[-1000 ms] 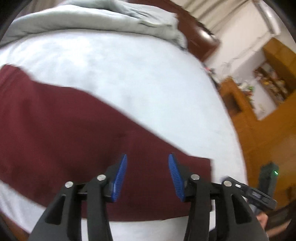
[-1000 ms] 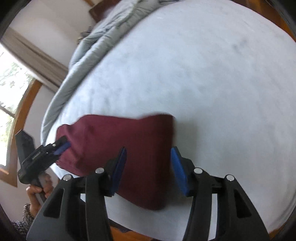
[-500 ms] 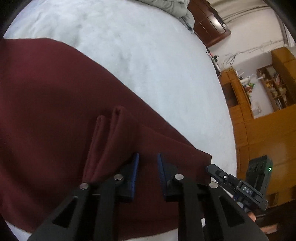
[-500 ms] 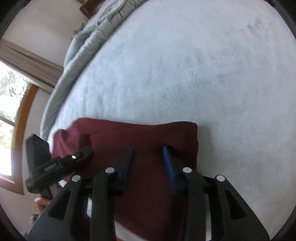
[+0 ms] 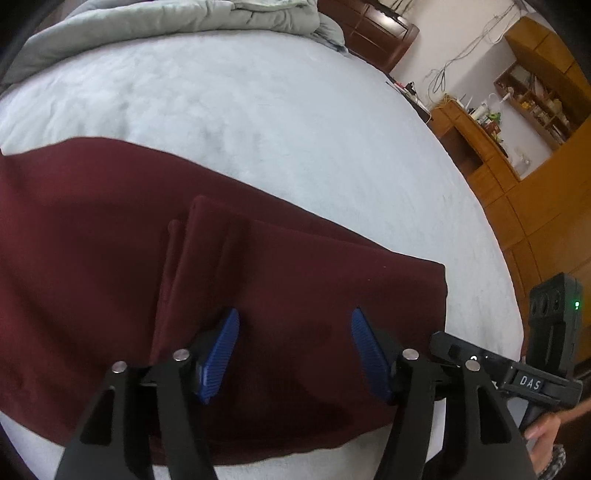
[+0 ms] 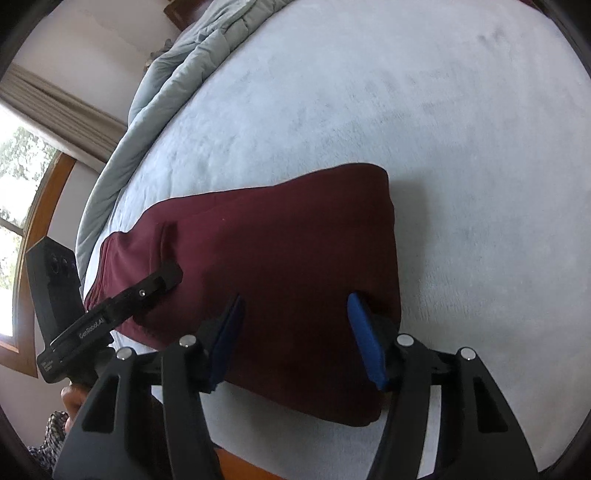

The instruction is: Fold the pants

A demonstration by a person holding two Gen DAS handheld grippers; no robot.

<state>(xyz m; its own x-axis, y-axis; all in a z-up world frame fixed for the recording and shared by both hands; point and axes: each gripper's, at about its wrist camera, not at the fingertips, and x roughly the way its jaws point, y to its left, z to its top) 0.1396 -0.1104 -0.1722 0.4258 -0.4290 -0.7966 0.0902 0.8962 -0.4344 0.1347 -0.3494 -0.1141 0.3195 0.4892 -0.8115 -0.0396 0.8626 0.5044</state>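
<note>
So the pants (image 5: 258, 295) are lying flat on the bed (image 5: 277, 129), near its front edge, a dark maroon band already doubled over into a longish rectangle. In the left wrist view the long axis runs from about 9 o'clock down toward 4 o'clock, with a squared-off end at roughly 3 o'clock and a small raised pleat around 10 o'clock from the pads. The left gripper (image 5: 293, 354) hangs right over the cloth with its jaws released; they've just been opening, and the fabric below sits between the blue pads without being pinched. In the right wrist view the band runs from 9 o'clock to 3 o'clock with the thick folded end at 3 o'clock, and the right gripper (image 6: 295, 339) is also spread, jaws just been opening, nothing clamped, one pad just by that folded edge. My guess is this stuff handles like soft knit: light, floppy, zero stiffness, a bit grippy on the fuzzy bedspread, so it'll sag and drag rather than slide. I'd pinch through all layers at the two corners of one short end, so the stack lifts together instead of peeling apart. The grey duvet (image 5: 166, 22) is bunched well away at 12 o'clock.
</note>
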